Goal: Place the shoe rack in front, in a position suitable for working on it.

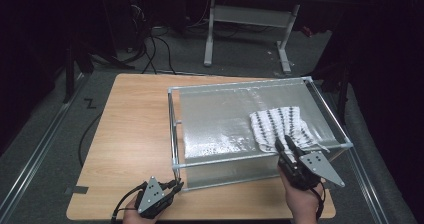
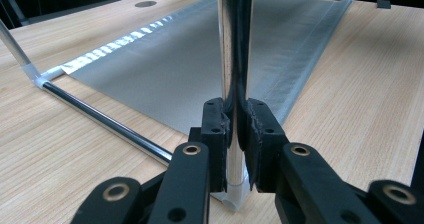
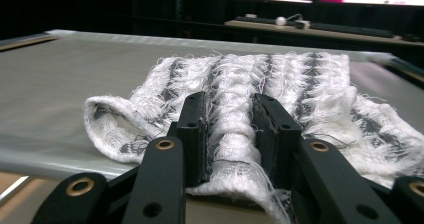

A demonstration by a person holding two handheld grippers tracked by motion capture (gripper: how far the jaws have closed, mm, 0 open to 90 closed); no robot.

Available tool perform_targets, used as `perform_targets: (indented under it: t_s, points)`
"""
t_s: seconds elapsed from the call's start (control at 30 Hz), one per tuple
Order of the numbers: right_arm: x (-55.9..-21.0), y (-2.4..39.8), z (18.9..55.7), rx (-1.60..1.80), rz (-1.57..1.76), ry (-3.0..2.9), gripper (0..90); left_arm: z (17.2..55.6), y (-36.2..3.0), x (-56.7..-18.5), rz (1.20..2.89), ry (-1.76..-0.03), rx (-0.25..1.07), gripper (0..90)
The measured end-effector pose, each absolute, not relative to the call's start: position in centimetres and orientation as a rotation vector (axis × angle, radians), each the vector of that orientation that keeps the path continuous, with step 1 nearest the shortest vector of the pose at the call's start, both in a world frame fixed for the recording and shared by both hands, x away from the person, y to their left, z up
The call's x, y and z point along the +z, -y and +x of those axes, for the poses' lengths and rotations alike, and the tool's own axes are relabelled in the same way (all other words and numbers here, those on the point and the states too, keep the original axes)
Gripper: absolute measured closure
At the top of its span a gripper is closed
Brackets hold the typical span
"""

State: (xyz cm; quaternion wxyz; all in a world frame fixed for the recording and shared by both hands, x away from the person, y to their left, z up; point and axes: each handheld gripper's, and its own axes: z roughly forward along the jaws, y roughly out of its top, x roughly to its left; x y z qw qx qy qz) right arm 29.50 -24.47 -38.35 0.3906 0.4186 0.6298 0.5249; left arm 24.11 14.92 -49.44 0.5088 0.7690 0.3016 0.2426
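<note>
Left gripper (image 1: 172, 186) clamped on the near-left upright post (image 2: 232, 59) of the metal frame (image 1: 240, 86) — post's top cut off in the left gripper view. Right gripper (image 1: 286, 145) pinches a fold of the white striped cloth (image 1: 282, 126), which lies on the frame's silvery sheet (image 1: 220, 119), near-right corner. Cloth's near edge hidden behind the jaws; far background too dark to read.

In the left gripper view, the left gripper (image 2: 235, 129) clamps its two black jaws on an upright chrome post (image 2: 234, 39) of a metal frame, just above the white corner joint (image 2: 235, 196). A silvery sheet (image 2: 200, 59) stretches behind it. A lower rail (image 2: 105, 121) runs left over the wooden table (image 2: 360, 99).
</note>
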Motion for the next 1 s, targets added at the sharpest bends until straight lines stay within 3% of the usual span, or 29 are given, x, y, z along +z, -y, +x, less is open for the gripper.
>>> perform_targets:
  t_s: [1.0]
  points:
    - [-38.3,12.4,27.5,1.514,0.837,-1.831,67.7,24.1,-14.9,-49.5,1.848,-0.733,0.582,80.2]
